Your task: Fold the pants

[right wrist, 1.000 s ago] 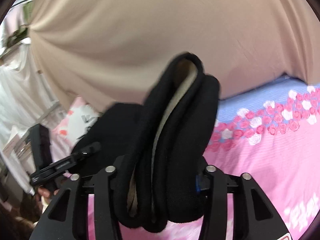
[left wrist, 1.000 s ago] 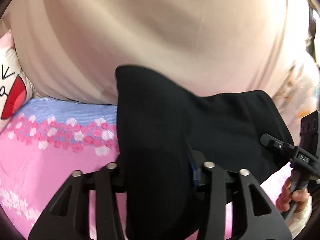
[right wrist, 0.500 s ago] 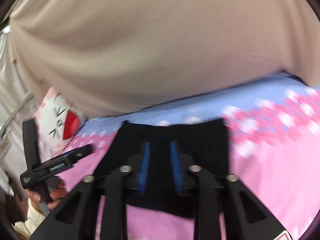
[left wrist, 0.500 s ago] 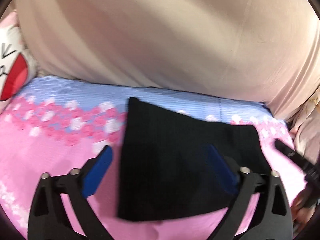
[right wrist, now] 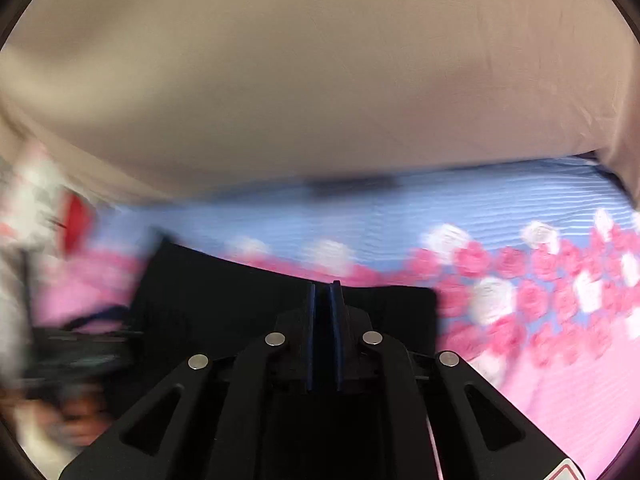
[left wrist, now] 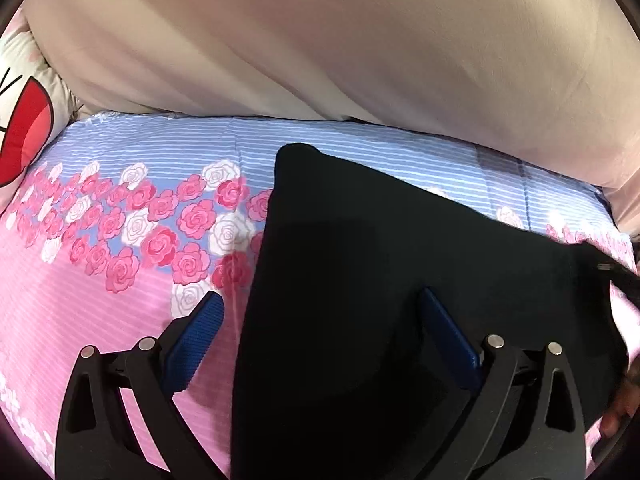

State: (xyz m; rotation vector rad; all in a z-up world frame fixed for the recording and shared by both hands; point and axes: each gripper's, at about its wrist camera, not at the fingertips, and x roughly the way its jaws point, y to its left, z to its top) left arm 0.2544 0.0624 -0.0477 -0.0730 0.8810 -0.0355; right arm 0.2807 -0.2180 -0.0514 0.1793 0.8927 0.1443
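Observation:
The black pants point(left wrist: 380, 280) lie folded in a flat rectangle on the pink and blue rose-print bedsheet point(left wrist: 120, 300). My left gripper point(left wrist: 320, 312) is open and empty above them, one blue pad point(left wrist: 196, 332) over the sheet and the other over the black cloth. In the right wrist view the pants point(right wrist: 224, 292) lie below and ahead of my right gripper point(right wrist: 323, 292), whose blue pads stand almost together with nothing between them. That view is motion-blurred.
A large beige cloth point(left wrist: 340, 48) hangs along the far edge of the bed. A cartoon-print pillow point(left wrist: 24, 120) sits at the far left. The other gripper and the hand holding it show at each view's edge point(left wrist: 616, 280), point(right wrist: 72, 344).
Both grippers let go of the folded pants, which now lie flat on the bed. The left gripper opened wide; the right gripper closed empty and swung to the right.

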